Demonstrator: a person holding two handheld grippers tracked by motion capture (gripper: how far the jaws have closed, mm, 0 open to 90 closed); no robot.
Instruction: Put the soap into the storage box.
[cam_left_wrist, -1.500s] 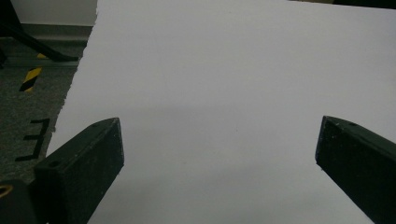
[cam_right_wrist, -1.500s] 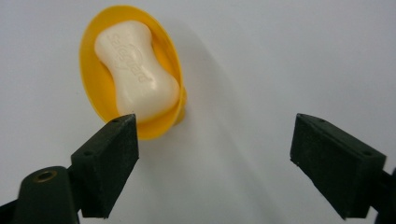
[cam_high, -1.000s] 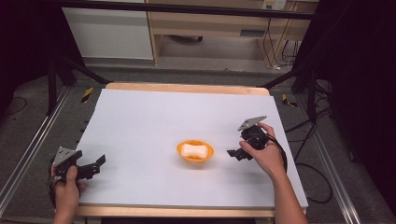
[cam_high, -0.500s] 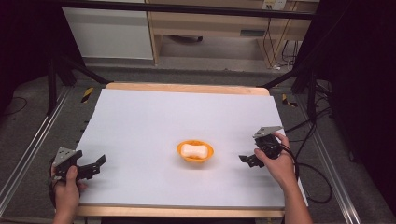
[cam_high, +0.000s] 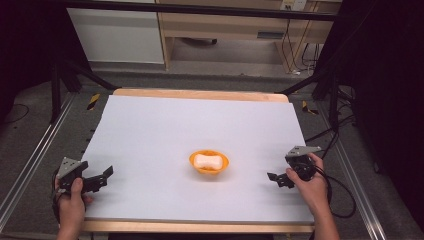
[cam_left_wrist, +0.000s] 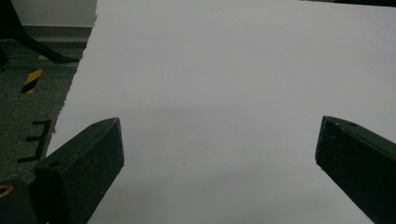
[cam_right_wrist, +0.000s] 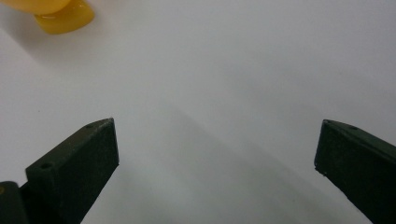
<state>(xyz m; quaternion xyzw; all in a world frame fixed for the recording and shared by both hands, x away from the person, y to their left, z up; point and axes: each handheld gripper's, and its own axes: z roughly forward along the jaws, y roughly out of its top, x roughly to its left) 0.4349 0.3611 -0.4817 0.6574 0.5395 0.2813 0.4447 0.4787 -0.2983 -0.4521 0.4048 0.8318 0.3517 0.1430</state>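
Note:
An orange bowl (cam_high: 209, 162) sits near the middle of the white table (cam_high: 190, 125), with a white lump (cam_high: 208, 160) lying in it. My right gripper (cam_high: 276, 179) rests low at the table's right front, to the right of the bowl and apart from it, open and empty. In the right gripper view its jaws stand wide over bare white surface (cam_right_wrist: 219, 102), with the bowl's orange foot (cam_right_wrist: 63, 16) at the top left. My left gripper (cam_high: 102, 177) sits at the left front edge, open with nothing between its jaws.
The table's left edge (cam_left_wrist: 77, 74) borders grey floor with a yellow-black tape mark (cam_left_wrist: 31, 80). Metal rails (cam_high: 30, 165) run along both sides. Cables (cam_high: 342, 195) trail off the right edge. A wooden desk (cam_high: 225, 25) stands beyond the far end.
My right gripper has drawn back from beside the bowl toward the right front of the table. The left gripper has stayed put.

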